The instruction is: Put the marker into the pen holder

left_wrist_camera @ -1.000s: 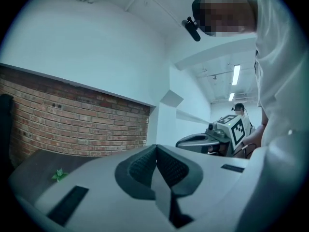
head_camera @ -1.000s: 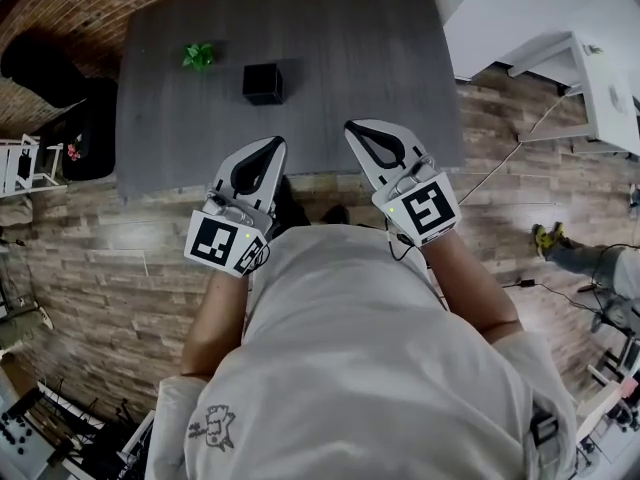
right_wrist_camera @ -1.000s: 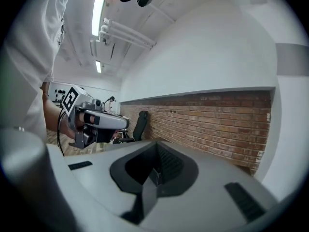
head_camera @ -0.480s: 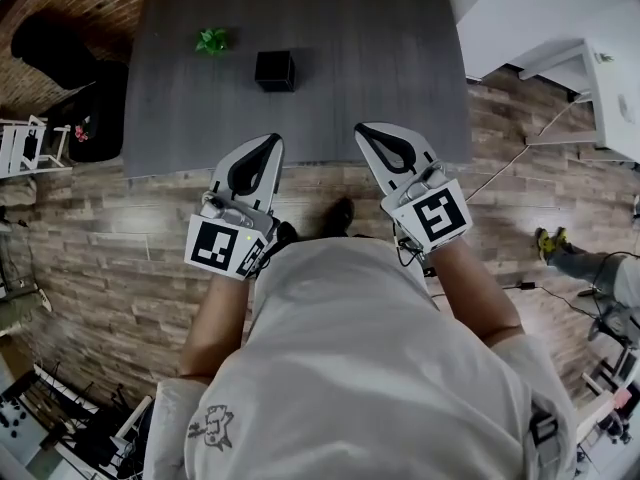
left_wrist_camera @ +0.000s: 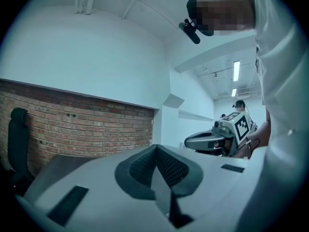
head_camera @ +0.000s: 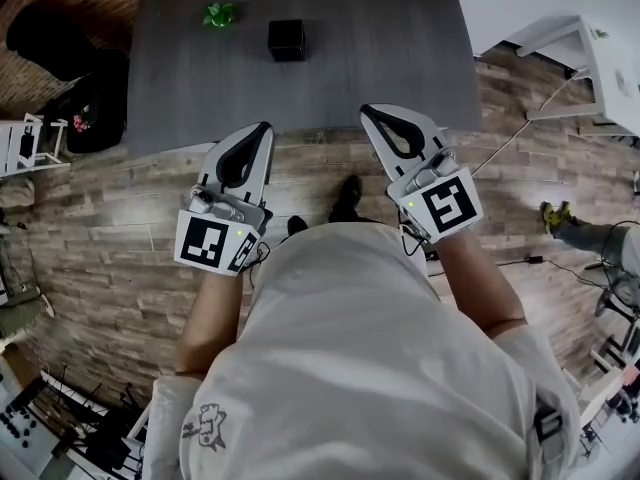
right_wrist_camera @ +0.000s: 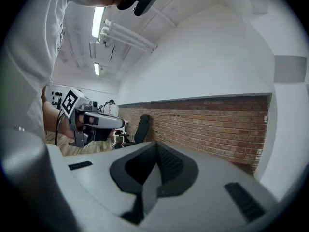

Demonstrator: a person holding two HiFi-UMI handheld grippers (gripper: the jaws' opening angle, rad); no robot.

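Hovering side by side above the wood-plank floor [head_camera: 110, 218], the left tongs [head_camera: 262, 127] and the right tongs [head_camera: 369, 111] point at the near edge of the dark grey rectangular counter [head_camera: 380, 58]. In the head view the left tips sit right at that edge and the right tips just overlap it. Both pairs are pressed together at the tips with nothing between them. The gripper views agree: the left tongs [left_wrist_camera: 155, 147] meet in a tight seam, and so do the right tongs [right_wrist_camera: 155, 144]. Ahead of the gap between the two, well apart from both, the small black cube-shaped pen holder [head_camera: 286, 40] stands on the counter, closer to the left tongs' line than to the right's. A wide stretch of bare counter top lies between the tips and this holder. Further ahead and left of the left tongs lies a small bright-green object [head_camera: 220, 14], too small to tell whether it is the marker. Left of the left tongs the counter's side edge gives onto floor, a black office chair [head_camera: 50, 38] and a red brick wall [left_wrist_camera: 96, 127]. Right of the right tongs, past the counter's other side edge and a strip of floor, stands a white desk [head_camera: 600, 58]. Below and between the tongs, the person's dark shoes [head_camera: 347, 196] rest on the floor just beside the counter's near edge.
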